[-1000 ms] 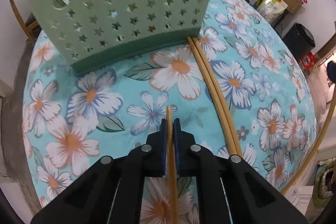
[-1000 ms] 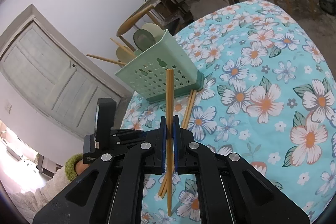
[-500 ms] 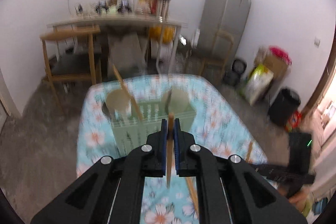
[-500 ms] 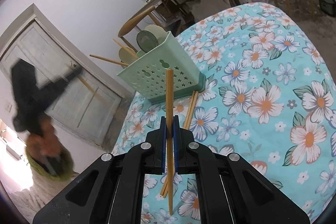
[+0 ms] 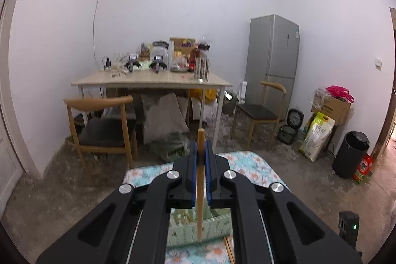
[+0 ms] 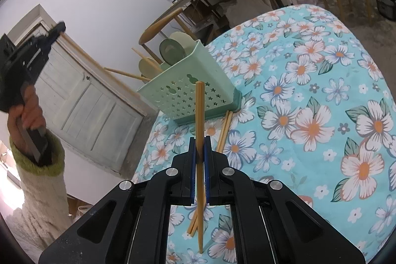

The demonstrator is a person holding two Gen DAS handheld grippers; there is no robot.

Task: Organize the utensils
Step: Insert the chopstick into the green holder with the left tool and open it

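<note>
A wooden chopstick (image 5: 200, 180) is clamped upright in my left gripper (image 5: 201, 147), which is shut on it high above the mint-green star-pierced basket (image 5: 217, 224) showing below the fingers. In the right wrist view that left gripper (image 6: 58, 29) is raised at the upper left, its chopstick (image 6: 99, 68) slanting down toward the basket (image 6: 190, 90). My right gripper (image 6: 200, 142) is shut on a second chopstick (image 6: 199, 113), in front of the basket and above the floral tablecloth (image 6: 309, 103). A pair of chopsticks (image 6: 224, 130) lies on the cloth by the basket's corner. Wooden spoons (image 6: 146, 66) and a green ladle (image 6: 172, 51) stand in the basket.
A person's hand (image 6: 27, 103) and green-cuffed sleeve (image 6: 44, 165) carry the left gripper. Beyond the cloth stand a cluttered wooden table (image 5: 151, 82), two chairs (image 5: 104, 128), a grey fridge (image 5: 272, 53), a black bin (image 5: 351, 152), and a white door (image 6: 86, 100).
My left gripper has risen steeply with its chopstick and tipped up, so its view went from the cloth and basket to the room. The right gripper and its chopstick kept still.
</note>
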